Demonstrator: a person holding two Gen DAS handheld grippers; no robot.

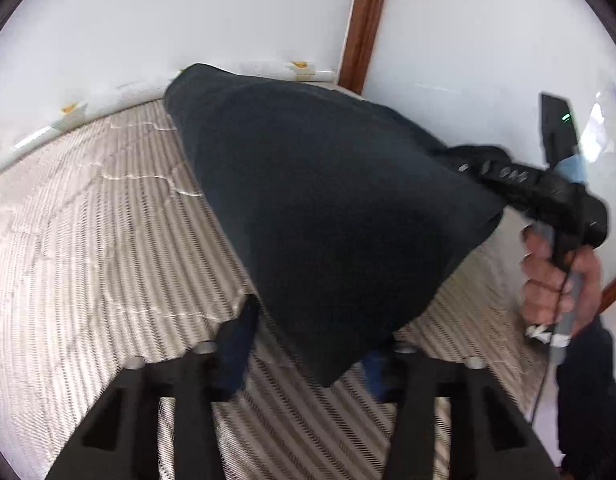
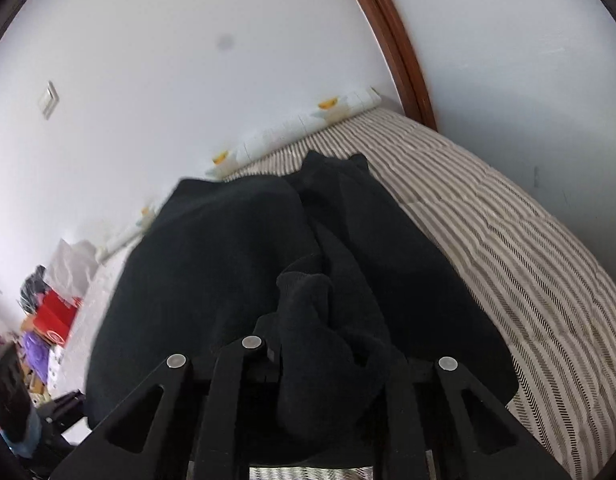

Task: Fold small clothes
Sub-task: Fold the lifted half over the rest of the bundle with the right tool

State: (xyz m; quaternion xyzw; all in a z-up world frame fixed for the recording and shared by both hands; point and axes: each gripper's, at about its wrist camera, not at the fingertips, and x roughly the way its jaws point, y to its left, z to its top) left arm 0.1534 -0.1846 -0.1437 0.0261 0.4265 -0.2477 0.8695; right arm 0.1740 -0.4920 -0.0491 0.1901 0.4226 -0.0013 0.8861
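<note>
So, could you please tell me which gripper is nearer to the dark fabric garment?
Right. The right gripper has the dark fabric garment bunched between its fingers; the left gripper sits open beneath its hanging corner.

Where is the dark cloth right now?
The dark cloth hangs above the striped bed cover, filling the middle of both views, with its right edge pinched by the right tongs.

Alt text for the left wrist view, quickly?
A dark garment hangs lifted above a striped bedspread, its far corner pinched by the right tool, with the holder's hand visible. The left tool's fingers straddle its near corner.
</note>
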